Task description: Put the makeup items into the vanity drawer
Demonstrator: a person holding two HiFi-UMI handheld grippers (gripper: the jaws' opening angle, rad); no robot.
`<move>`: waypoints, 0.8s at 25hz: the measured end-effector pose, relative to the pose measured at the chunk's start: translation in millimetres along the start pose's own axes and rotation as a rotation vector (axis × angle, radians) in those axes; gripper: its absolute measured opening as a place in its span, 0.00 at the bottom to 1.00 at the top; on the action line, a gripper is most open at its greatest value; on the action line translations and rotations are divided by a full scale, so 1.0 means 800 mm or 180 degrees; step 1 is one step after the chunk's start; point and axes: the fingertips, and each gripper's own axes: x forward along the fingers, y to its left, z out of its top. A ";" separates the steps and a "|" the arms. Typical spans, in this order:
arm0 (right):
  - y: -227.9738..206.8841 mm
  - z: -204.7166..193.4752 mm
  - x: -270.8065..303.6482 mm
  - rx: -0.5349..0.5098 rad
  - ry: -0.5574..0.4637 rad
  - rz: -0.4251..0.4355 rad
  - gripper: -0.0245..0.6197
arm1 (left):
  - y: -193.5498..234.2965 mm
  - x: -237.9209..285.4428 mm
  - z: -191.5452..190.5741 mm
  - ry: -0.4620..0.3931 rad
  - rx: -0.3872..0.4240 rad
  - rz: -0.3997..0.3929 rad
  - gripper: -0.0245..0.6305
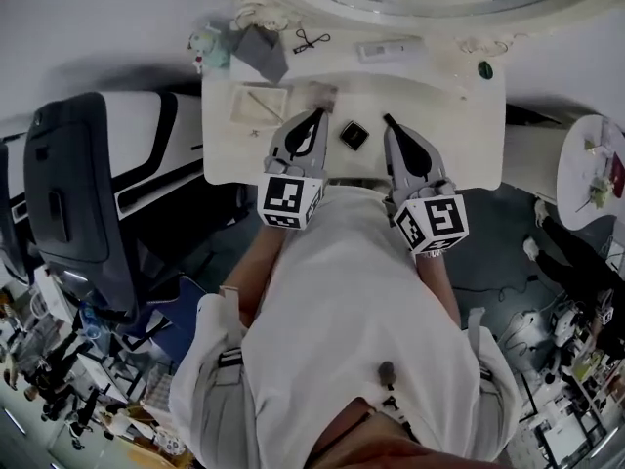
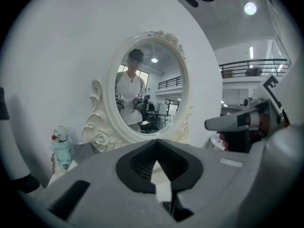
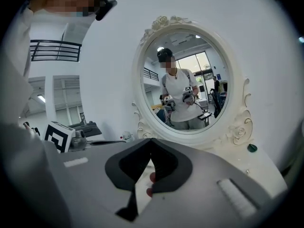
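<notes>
We are holding both hand-held grippers over the white surface (image 1: 469, 125), in front of the oval mirror (image 1: 371, 10). The left hand-held gripper (image 1: 316, 115) is pointing toward the mirror, its jaws pressed together with nothing between them. The right hand-held gripper (image 1: 390, 121) is pointing the same way, its jaws also pressed together. A black compact (image 1: 354, 135) is lying on the surface below the mirror, between the two gripper tips. A shallow tray (image 1: 259, 104) is sitting toward the mirror's left side, with a snowman figure (image 1: 208, 49) standing farther left.
</notes>
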 end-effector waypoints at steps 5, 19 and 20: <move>-0.007 0.007 -0.017 -0.0037 -0.0076 -0.0071 0.05 | -0.028 -0.004 0.024 -0.0117 0.0112 -0.0155 0.05; -0.085 0.013 -0.071 0.0101 -0.0135 0.0047 0.05 | -0.132 0.030 0.025 -0.0147 0.0182 -0.0173 0.05; -0.091 0.012 -0.075 0.0120 -0.0129 0.0069 0.05 | -0.140 0.032 0.024 -0.0134 0.0198 -0.0159 0.05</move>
